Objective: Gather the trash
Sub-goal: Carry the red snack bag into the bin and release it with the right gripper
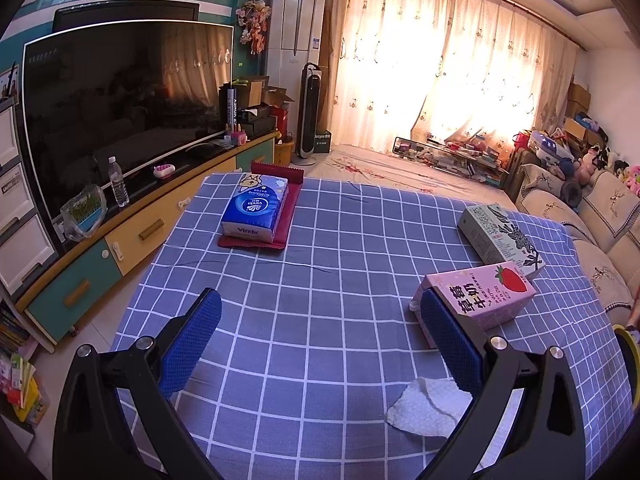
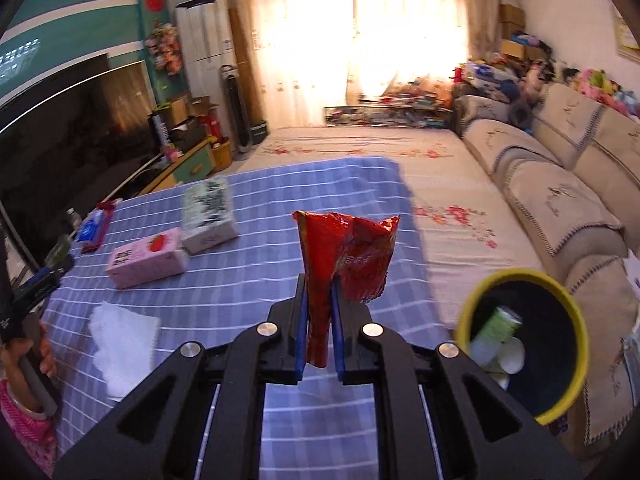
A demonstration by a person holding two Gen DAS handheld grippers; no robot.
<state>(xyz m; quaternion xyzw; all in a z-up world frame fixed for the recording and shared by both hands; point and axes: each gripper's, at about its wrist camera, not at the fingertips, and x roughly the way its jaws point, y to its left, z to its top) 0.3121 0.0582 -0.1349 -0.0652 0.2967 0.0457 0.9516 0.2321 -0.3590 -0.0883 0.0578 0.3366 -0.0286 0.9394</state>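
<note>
The right gripper (image 2: 320, 304) pinches a crumpled red foil snack wrapper (image 2: 348, 256) upright between nearly shut fingers; the yellow-rimmed dark bin (image 2: 472, 300) sits low to its right. The left gripper (image 1: 320, 344) hangs wide open, empty, above the counter (image 1: 320, 240).

Right-wrist view motion-blurred; bin (image 2: 560, 292) contents unclear; white tissue (image 1: 424, 408) partly hidden behind finger.

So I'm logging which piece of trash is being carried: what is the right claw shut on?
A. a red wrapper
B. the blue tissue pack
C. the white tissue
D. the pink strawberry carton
A: in the right wrist view the right claw pinches a crumpled red wrapper, while the pink carton and white tissue lie on the cloth.
</note>
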